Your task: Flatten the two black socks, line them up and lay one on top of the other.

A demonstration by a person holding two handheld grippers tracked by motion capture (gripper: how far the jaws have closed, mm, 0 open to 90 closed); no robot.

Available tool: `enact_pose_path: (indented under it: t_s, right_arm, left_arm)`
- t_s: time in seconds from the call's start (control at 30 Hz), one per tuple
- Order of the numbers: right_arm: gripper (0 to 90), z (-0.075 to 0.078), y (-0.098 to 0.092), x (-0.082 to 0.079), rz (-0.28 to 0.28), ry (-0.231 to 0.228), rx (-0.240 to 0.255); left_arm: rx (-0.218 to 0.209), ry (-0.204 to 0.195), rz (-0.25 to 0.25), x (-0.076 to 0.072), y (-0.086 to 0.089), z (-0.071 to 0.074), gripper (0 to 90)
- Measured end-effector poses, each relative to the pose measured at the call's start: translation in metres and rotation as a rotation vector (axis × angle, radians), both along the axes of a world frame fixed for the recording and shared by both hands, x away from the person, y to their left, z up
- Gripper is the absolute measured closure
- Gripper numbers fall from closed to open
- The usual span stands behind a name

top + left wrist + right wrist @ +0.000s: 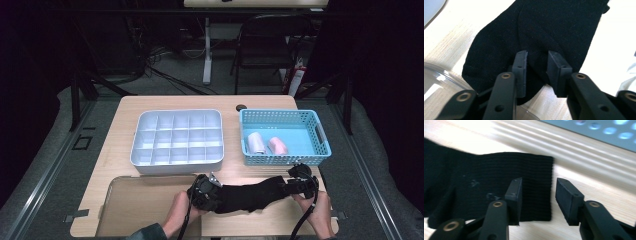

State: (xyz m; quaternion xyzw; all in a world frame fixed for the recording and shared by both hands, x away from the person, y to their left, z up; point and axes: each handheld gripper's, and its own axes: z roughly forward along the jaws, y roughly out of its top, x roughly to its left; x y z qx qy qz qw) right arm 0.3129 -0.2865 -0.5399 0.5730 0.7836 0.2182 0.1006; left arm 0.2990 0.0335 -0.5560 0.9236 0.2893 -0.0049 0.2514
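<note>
Sock [250,196] — flat on table, tongs at both ends

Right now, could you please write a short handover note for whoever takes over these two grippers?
Left gripper: jaws astride the toe end of the black sock, a fold of fabric between the pads; whether they pinch it I cannot tell.
Right gripper: open, jaws astride the ribbed cuff edge, not gripping.
The sock lies flat on the table in front of the white compartment tray, beside a clear lid. The blue basket holds two rolled pairs, one white, one pink.
Done: sock laid out, both ends reached.
Left: probably grip both ends, fold or roll, then stow.
</note>
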Motion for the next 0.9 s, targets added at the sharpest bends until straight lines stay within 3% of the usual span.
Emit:
enact_pose_path:
  t_s: [0.2, 0.4, 0.63, 0.9]
  right_arm:
    - [58.8, -0.008, -0.007, 0.004, -0.020, 0.062, 0.004]
    - [71.1, -0.010, -0.007, 0.005, -0.016, 0.092, 0.014]
    - [83.0, -0.005, -0.006, 0.002, -0.007, 0.070, -0.002]
    - [84.8, 0.011, -0.002, -0.004, -0.007, 0.012, 0.003]
  left_arm:
    - [-0.010, -0.005, -0.006, -0.002, 0.000, -0.001, 82.5]
    - [-0.029, -0.033, -0.004, -0.006, -0.001, -0.002, 88.4]
    - [-0.079, -0.066, -0.008, -0.009, 0.002, 0.008, 88.7]
    - [-0.133, -0.086, -0.001, -0.009, 0.006, 0.017, 88.7]
